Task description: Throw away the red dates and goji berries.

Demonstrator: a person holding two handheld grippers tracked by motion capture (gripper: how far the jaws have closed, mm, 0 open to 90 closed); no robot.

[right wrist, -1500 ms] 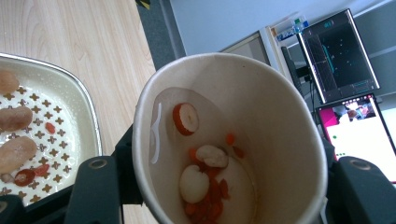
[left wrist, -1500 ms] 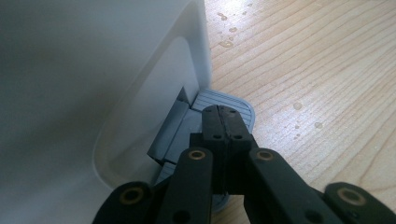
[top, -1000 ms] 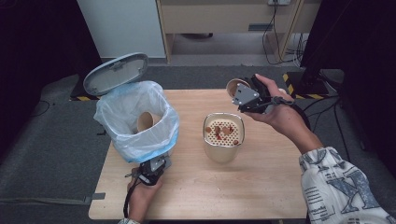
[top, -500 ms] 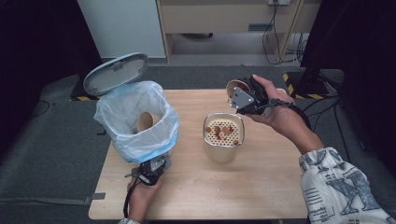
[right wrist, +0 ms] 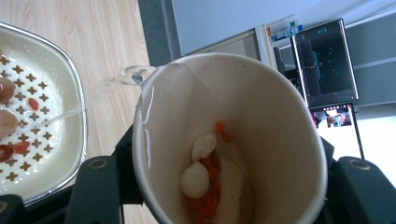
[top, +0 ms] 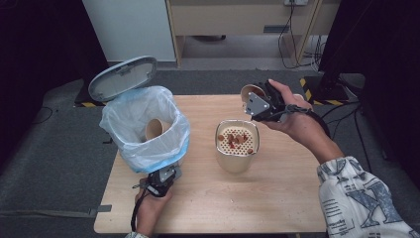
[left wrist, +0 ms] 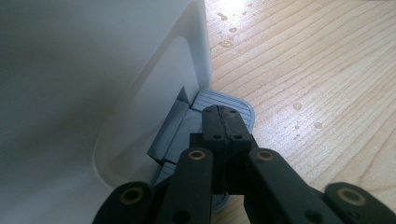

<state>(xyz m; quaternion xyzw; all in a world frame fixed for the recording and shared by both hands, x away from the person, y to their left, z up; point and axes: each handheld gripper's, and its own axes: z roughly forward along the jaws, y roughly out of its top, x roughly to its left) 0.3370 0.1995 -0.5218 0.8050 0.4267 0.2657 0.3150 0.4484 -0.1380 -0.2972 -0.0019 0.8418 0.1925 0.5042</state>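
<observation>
While the right gripper (top: 253, 101) clamps the tilted tan paper cup (right wrist: 229, 140) between its jaws, the left gripper (left wrist: 223, 122), jaws together, presses the grey bin pedal (left wrist: 224, 100).

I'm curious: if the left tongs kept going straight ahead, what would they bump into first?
Probably the bin: the shut left tongs sit on its grey pedal, with the white wall right ahead, though depth is unclear.

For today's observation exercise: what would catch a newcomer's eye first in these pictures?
The paper cup clamped in the right gripper, with red and white bits inside, beside the perforated strainer at the table's middle. At the left, the open bag-lined bin, with the shut left gripper on its pedal.
</observation>
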